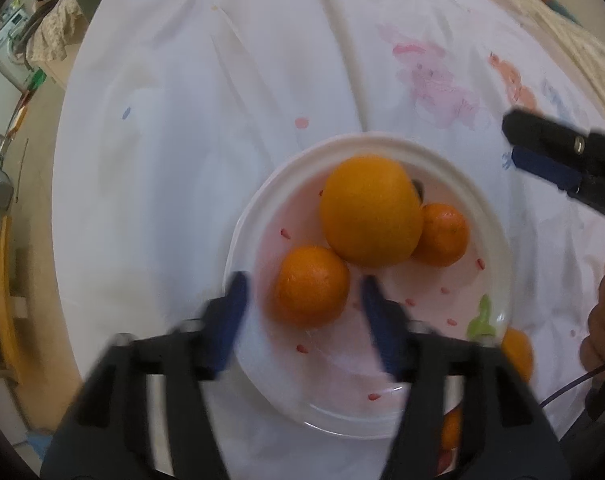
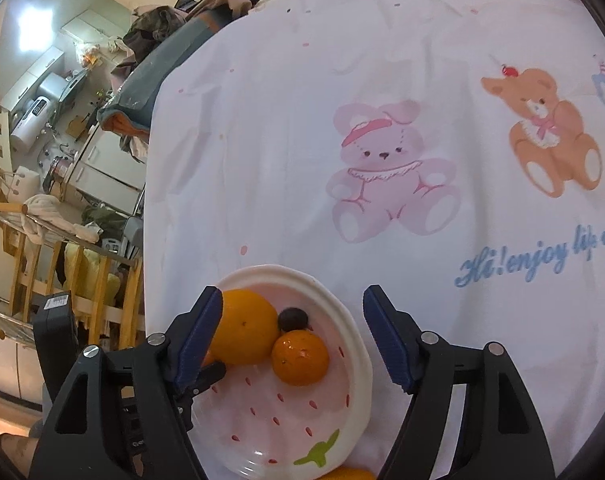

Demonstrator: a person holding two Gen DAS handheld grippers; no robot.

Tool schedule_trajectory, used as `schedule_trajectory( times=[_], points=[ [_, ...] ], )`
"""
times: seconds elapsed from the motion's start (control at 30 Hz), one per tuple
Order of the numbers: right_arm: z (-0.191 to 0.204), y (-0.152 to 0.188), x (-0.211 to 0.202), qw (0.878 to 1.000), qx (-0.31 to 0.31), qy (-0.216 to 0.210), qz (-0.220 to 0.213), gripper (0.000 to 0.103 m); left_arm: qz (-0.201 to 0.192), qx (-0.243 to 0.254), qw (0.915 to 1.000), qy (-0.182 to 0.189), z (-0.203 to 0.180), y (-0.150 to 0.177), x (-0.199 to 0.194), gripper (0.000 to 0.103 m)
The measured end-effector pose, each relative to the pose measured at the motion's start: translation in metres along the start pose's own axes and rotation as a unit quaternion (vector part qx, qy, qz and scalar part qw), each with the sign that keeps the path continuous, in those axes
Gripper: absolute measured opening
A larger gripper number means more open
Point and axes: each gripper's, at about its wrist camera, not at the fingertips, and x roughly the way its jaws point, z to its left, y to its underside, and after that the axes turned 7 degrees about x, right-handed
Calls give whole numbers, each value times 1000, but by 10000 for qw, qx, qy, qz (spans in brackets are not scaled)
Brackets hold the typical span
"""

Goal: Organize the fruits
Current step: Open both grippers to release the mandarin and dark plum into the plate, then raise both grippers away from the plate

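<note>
The left gripper (image 1: 304, 292), black with blue pads, hangs over the white strawberry-print plastic bowl (image 1: 498, 216), its jaws spread wide at either side of a small orange mandarin (image 1: 311, 286) at the bowl's 7 o'clock, not gripping it. A large round orange (image 1: 370, 210) sits at centre, touching a second small mandarin (image 1: 442, 234) at 3 o'clock. The right gripper (image 2: 292, 336) hovers over the bowl with its jaws wide apart, holding nothing. Everything rests on a white teddy-bear-print cloth (image 2: 262, 140).
</note>
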Motion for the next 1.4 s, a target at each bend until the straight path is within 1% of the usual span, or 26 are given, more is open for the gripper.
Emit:
schedule_trajectory(
  times=[0.07, 0.1, 0.33, 0.43, 0.5, 0.57, 0.67, 0.87, 0.97, 1.0, 1.1, 1.2, 1.4],
  points=[
    [1, 1, -3, 10000, -7, 18, 23, 82, -111, -62, 9999, -31, 1, -1, -6, 84],
    [3, 2, -4, 10000, -7, 6, 20, 83, -152, -68, 9998, -64, 1, -1, -8, 85],
    [14, 13, -22, 9996, -245, 162, -25, 84, -266, -303, 9992, -73, 8, 7, -19, 85],
    [19, 19, -31, 9993, -316, 197, -79, 84, -383, -315, 9987, -102, 8, 10, -27, 85],
    [23, 24, -37, 9990, -371, 212, -104, 84, -446, -306, 9985, -59, 9, 11, -34, 85],
    [24, 31, -44, 9989, -402, 217, -140, 84, -539, -326, 9980, 20, 12, 11, -42, 85],
    [27, 44, -55, 9986, -437, 259, -174, 84, -733, -463, 9962, -14, 21, 17, -61, 85],
    [30, 73, -79, 9970, -579, 433, -272, 84, -880, -701, 9936, 115, 28, 33, -83, 85],
    [26, 88, -92, 9973, -462, 479, -307, 84, -848, -745, 9933, 261, 23, 48, -87, 85],
    [24, 92, -95, 9973, -422, 521, -302, 84, -843, -750, 9928, 391, 21, 54, -88, 85],
    [16, 106, -104, 9971, -245, 640, -320, 84, -792, -759, 9922, 588, 16, 67, -90, 85],
    [8, 118, -113, 9970, -75, 679, -364, 84, -784, -707, 9927, 581, 11, 80, -91, 85],
    [-9, 138, -121, 9964, 297, 723, -318, 84, -684, -702, 9935, 570, 7, 102, -86, 84]
  ],
)
